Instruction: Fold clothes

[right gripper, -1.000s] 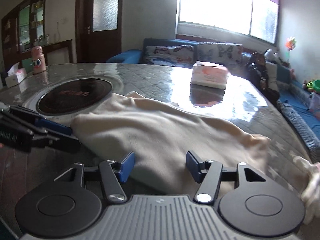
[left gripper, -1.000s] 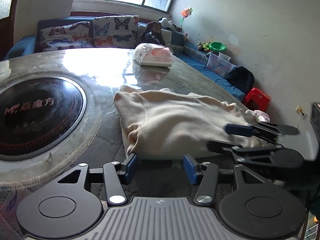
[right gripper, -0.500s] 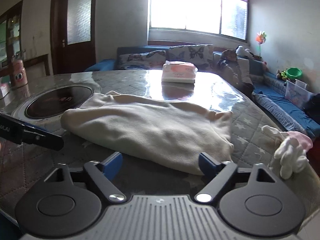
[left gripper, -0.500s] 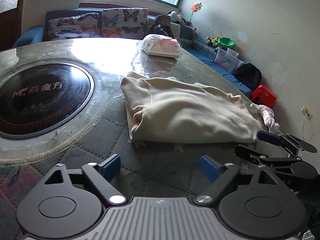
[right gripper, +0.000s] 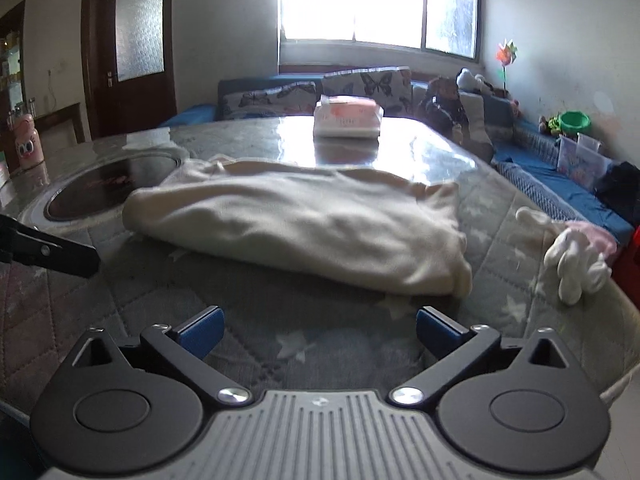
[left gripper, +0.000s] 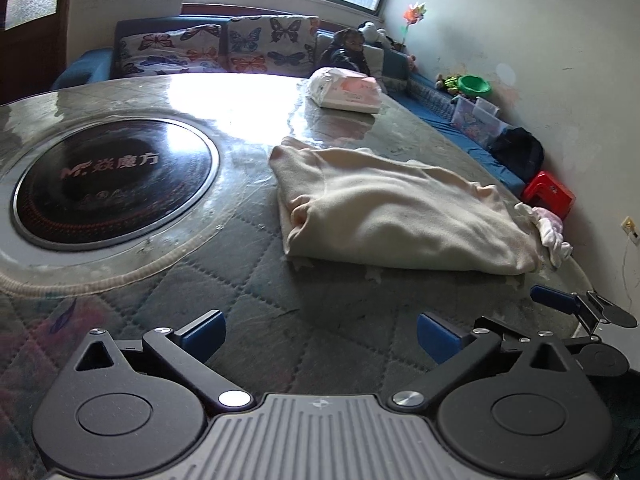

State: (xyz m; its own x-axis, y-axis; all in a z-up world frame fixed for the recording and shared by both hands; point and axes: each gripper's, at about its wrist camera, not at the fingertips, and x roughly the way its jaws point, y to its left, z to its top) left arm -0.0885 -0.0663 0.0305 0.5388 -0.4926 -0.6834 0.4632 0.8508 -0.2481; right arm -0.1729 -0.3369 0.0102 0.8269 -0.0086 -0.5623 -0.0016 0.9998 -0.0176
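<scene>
A cream garment [left gripper: 400, 216] [right gripper: 304, 228] lies folded into a thick rectangle on the quilted tabletop. My left gripper [left gripper: 320, 334] is open, well back from the garment's near edge, with nothing between its blue pads. My right gripper [right gripper: 318, 330] is open too and holds nothing, a short way back from the fold. In the left wrist view the right gripper's fingers [left gripper: 556, 300] show at the right. A dark finger [right gripper: 52, 250] of the left gripper shows at the left of the right wrist view.
A small white and pink garment [left gripper: 548, 228] [right gripper: 576, 252] lies by the table's right edge. A black round hotplate [left gripper: 112, 180] sits in the table at the left. A tissue pack [left gripper: 346, 90] rests at the far side. A sofa and a red stool [left gripper: 550, 192] stand beyond.
Both grippers have let go of the cream garment, opened wider and drawn back from it. The garment now lies still and folded.
</scene>
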